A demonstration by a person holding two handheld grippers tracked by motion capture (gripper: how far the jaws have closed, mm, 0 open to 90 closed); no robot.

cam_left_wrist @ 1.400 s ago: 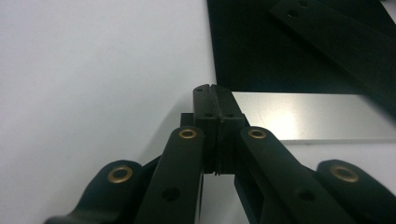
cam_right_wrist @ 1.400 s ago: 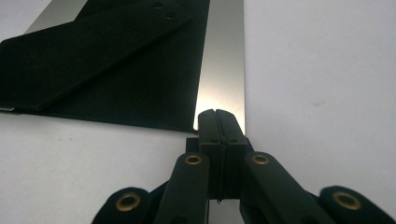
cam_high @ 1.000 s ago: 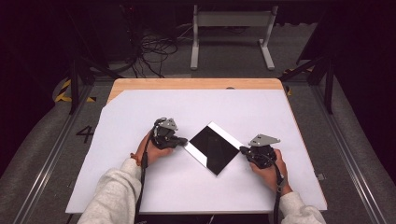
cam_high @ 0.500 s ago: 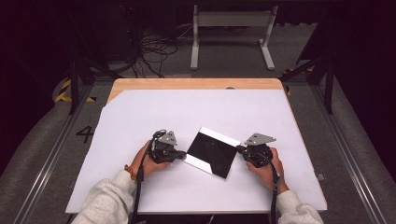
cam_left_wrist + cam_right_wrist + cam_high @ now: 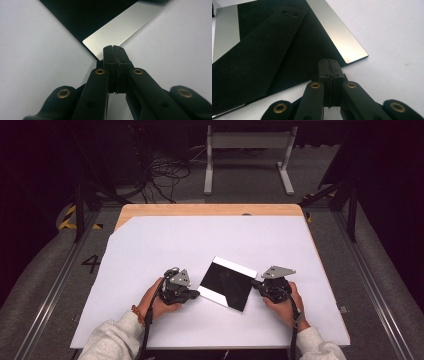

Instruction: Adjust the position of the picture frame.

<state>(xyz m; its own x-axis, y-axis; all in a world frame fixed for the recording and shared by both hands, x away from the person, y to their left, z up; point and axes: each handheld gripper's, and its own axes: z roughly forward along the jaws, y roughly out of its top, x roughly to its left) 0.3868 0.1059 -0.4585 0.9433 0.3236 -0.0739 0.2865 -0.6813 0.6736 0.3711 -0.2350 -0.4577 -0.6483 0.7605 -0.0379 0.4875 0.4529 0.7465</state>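
Lying flat on the white sheet [image 5: 150, 255] that covered the desk [image 5: 210, 209] was a thin black plate [image 5: 227, 283] with shiny silver strips along two of its sides. It sat near the front of the desk, turned like a diamond, right between the two hands.

The left gripper [image 5: 194, 293] was at the plate's left corner. In the left gripper view, its two black jaws were pressed tight together, with no gap between them. Their tips [image 5: 113, 51] met the edge of the silver strip [image 5: 120, 30] at that corner. I could not tell if a bit of the plate was pinched between them or if the tips only touched it.

The right gripper [image 5: 256, 283] was at the plate's right side. In the right gripper view, its jaws were also squeezed shut, and their tips [image 5: 328, 65] sat against the plate's dark edge, near a silver strip [image 5: 342, 37]. A long flat black piece with two small holes [image 5: 262, 42] showed on the plate's dark face.

Each hand was wrapped around its gripper, and grey sleeves [image 5: 112, 340] came in from the bottom. A cable [image 5: 294, 330] ran back from the right gripper.
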